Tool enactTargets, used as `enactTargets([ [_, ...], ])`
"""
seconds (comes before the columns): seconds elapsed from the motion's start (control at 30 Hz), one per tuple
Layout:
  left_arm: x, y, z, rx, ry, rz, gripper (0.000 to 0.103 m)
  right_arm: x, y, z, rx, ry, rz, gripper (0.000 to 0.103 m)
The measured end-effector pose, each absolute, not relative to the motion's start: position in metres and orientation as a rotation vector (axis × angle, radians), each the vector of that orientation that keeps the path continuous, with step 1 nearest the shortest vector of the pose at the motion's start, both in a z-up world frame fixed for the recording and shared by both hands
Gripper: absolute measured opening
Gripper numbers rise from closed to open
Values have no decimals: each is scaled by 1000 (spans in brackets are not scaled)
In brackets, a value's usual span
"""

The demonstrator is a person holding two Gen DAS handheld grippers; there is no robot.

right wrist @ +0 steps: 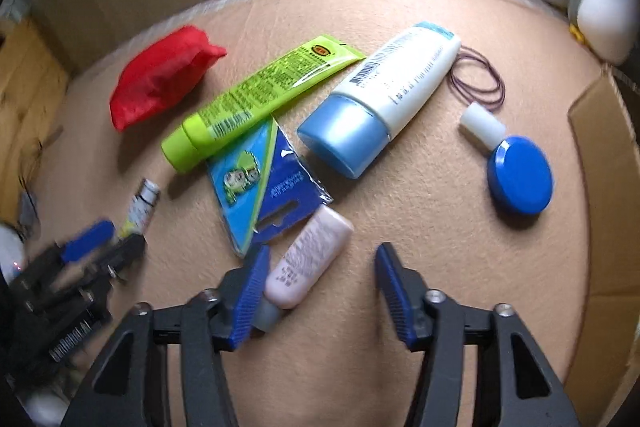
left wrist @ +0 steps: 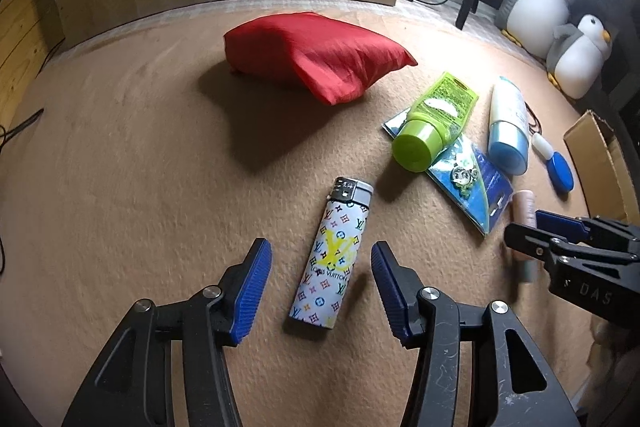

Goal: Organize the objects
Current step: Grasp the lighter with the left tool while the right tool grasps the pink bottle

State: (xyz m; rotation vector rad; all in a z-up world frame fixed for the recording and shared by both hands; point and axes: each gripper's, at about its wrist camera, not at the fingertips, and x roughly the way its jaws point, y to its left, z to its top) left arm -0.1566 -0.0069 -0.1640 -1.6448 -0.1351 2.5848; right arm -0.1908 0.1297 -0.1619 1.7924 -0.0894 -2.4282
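Nothing looks sorted yet: every item lies loose on the tan felt-covered tabletop, and the open cardboard box at its right edge shows no contents from here, so I judge the organizing barely begun.

Largest is the red fabric pouch, soft, puffed and slightly shiny, lying well apart from the rest. Next comes the white plastic tube with a pale blue cap, smooth and rounded, beside the lime-green squeeze tube, flat and crimped at its far end, whose capped end rests on the blue-and-green carded packet in clear film. A round glossy blue lid or jar touches a small white block, with a thin loop of dark cord near them.

The patterned white lighter with a metal top lies flat between the spread fingers of the left gripper, untouched and released. The small pale pink bottle with a grey cap lies between the fingers of the right gripper, against the left pad; the other pad stands clear, so it is not yet clenched.
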Motion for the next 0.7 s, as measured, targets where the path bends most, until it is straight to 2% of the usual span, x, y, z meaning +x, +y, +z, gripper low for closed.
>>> enactTargets([
  [0.07,-160,-4,-165,-1647,-114,2582,56,-189,129,-162,1790,-5,-2423,35],
  [0.2,-164,8,-166,-1644,-21,2579,52,-187,139,-161,1787,46,-2406,25],
  [0.23,-165,10,-165,-1640,-3,2578,48,-187,141,-161,1785,55,-2405,24],
  [0.33,-168,9,-163,-1641,-28,2577,28,-187,144,-163,1776,76,-2401,19],
  [0.37,-168,8,-162,-1642,-47,2574,25,-186,145,-162,1775,79,-2401,18],
  [0.7,-139,1,-162,-1649,-212,2569,25,-173,164,-163,1740,-47,-2397,18],
])
